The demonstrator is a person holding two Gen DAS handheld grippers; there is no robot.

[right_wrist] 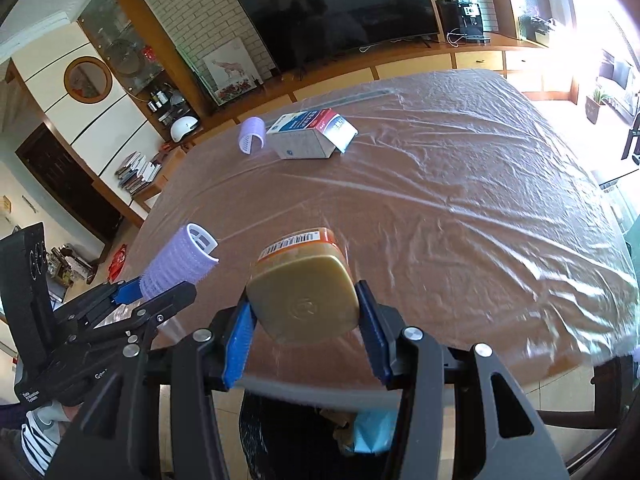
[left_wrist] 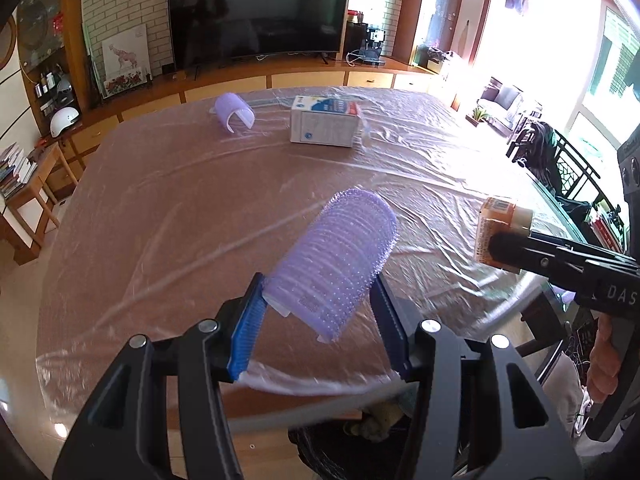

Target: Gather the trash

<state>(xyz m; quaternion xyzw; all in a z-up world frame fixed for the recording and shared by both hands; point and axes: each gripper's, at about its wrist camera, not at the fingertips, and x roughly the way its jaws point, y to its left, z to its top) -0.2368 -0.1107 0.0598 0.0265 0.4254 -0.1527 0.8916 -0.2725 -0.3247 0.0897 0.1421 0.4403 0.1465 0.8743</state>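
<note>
Left gripper (left_wrist: 320, 304) closed on a purple hair roller (left_wrist: 334, 266), blue-padded fingers (left_wrist: 246, 340) pressing its lower end from both sides, roller tilted up and forward, lifted clear over the near edge of the surface (left_wrist: 200, 208). Same roller (right_wrist: 176, 260) seen from the right wrist view at lower left, white open end facing up, pinched between the left gripper's (right_wrist: 138, 292) fingers. Right gripper (right_wrist: 306, 320) clamped on a small orange-labelled jar (right_wrist: 306, 300), blue fingers (right_wrist: 238, 344) tight against both sides, tan base turned toward the camera, barcode label on the upper side; jar also held off the surface (right_wrist: 460, 208), near its front edge. In the left wrist view, jar (left_wrist: 502, 236) at far right in the right gripper (left_wrist: 504, 246), well apart from the held roller. Farther back on the plastic-covered surface: a second purple roller (left_wrist: 235, 113) lying on its side, and near it a white and blue carton (left_wrist: 325, 122) with one flap open. Below the near edge, a dark bin (right_wrist: 288, 432) with scraps inside, partly hidden behind the fingers. Television (left_wrist: 256, 16) on the long cabinet beyond the surface.
</note>
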